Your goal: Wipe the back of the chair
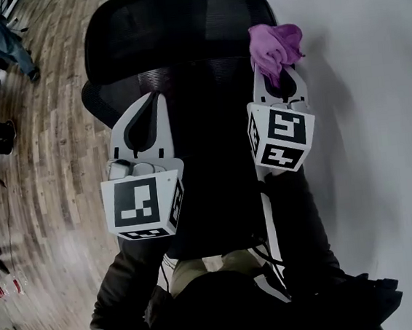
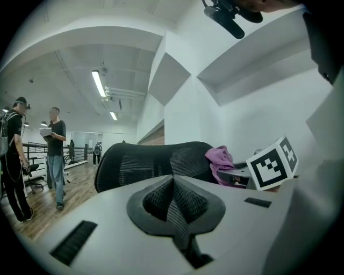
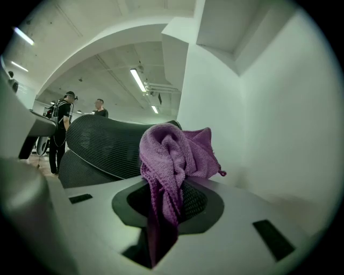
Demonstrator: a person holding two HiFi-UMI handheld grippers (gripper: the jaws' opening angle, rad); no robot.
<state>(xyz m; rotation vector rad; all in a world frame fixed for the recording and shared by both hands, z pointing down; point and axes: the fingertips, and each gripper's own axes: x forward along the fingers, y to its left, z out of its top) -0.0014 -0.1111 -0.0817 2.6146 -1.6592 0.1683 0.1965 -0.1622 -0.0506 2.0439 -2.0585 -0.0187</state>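
Head view is showing you looking down over the chair back (image 1: 177,24), its black mesh filling the centre of the frame from the top edge downward. You are holding your right gripper (image 1: 279,80) at the upper right of that back, and it is clenching a purple cloth (image 1: 275,43) that is bunching up above its tips. The cloth is sitting right at the chair back's upper right corner; whether it is pressing on the mesh cannot be told. Your left gripper (image 1: 153,98) is hanging over the left-centre of the chair back, lower in the frame than the right one.

Left gripper view is showing your left gripper (image 2: 172,180) with its jaws closed together on nothing. Beyond it the chair back (image 2: 145,161) is arching across the middle of the frame, with the purple cloth (image 2: 217,161) and the right gripper (image 2: 236,174) at its right end. Two people (image 2: 56,156) are standing on the wooden floor (image 2: 75,190) at the left edge.

Right gripper view is showing the purple cloth (image 3: 172,156) pinched between the right gripper's (image 3: 166,185) jaws, one strip trailing down between them, and the chair back (image 3: 102,142) is curving away to the centre left.
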